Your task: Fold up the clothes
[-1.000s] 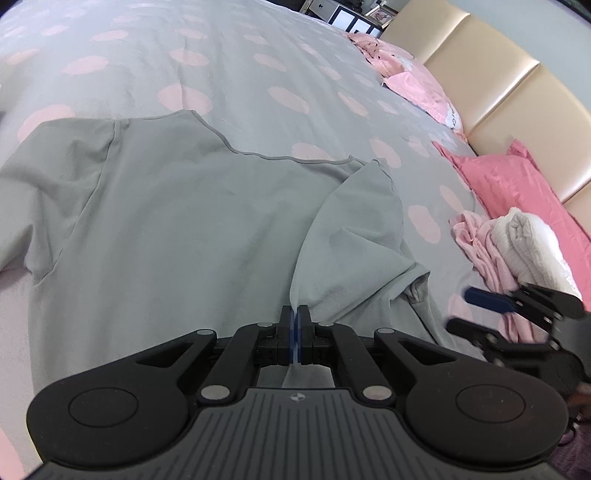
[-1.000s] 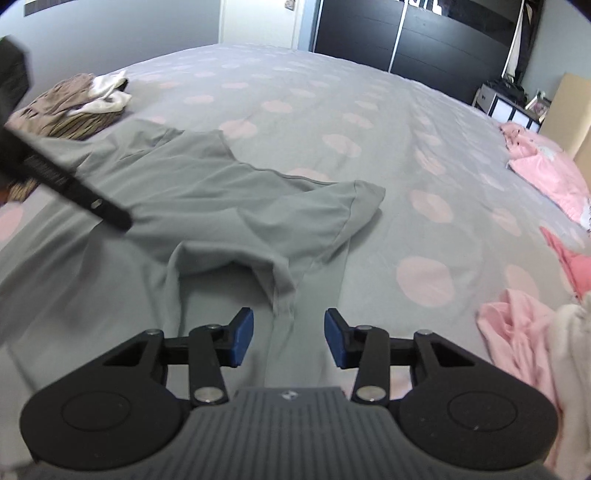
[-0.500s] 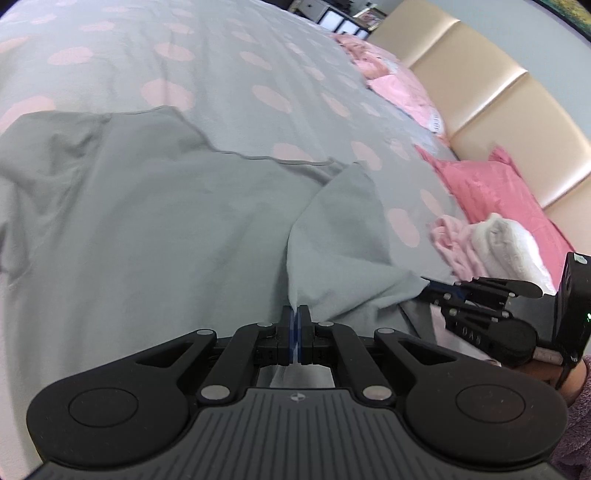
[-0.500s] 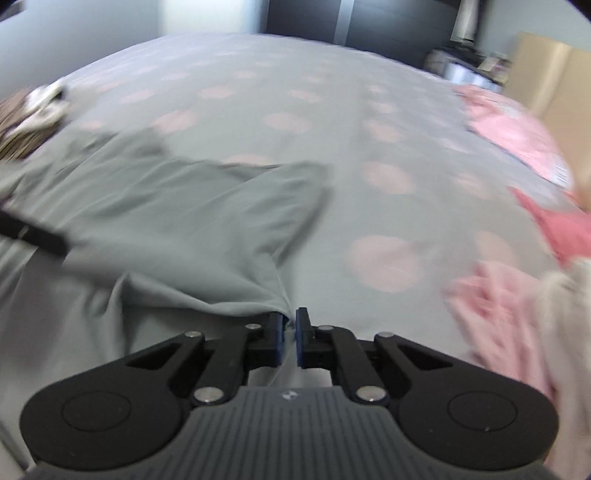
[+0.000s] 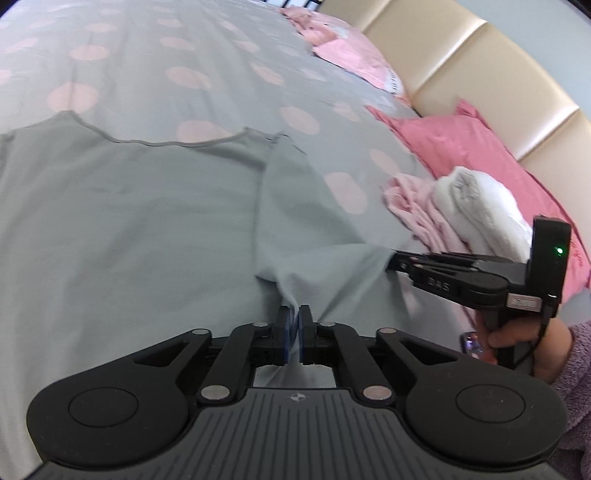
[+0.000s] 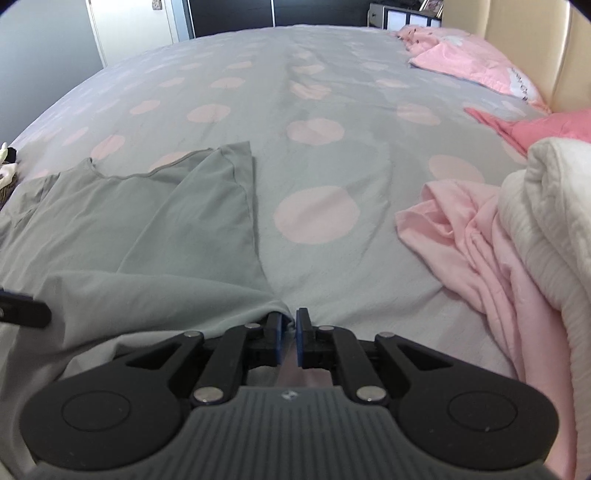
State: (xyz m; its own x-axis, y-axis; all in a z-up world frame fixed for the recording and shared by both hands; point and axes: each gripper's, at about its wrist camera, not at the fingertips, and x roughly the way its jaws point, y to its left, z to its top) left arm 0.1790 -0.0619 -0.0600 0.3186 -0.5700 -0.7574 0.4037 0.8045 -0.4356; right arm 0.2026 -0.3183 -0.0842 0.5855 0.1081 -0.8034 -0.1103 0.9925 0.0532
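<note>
While both grippers' jaws pinch the grey shirt (image 5: 129, 229), it lies on the bed (image 6: 332, 85).

A bedroom in a home is showing here. A wide bed (image 6: 332, 92) is filling both views, wearing a grey cover with pale pink dots, and a padded cream headboard (image 5: 491, 77) is running along its far side. Pink pillows (image 5: 469, 147) are lying against that headboard, with a light pink pillow (image 6: 480, 62) further along. Loose laundry is sitting on the cover: a crumpled pink garment (image 6: 480, 243) and a white bundle (image 6: 554, 206). Dark wardrobe doors (image 6: 229, 14) and a small cube shelf (image 6: 402, 14) are standing beyond the bed.
</note>
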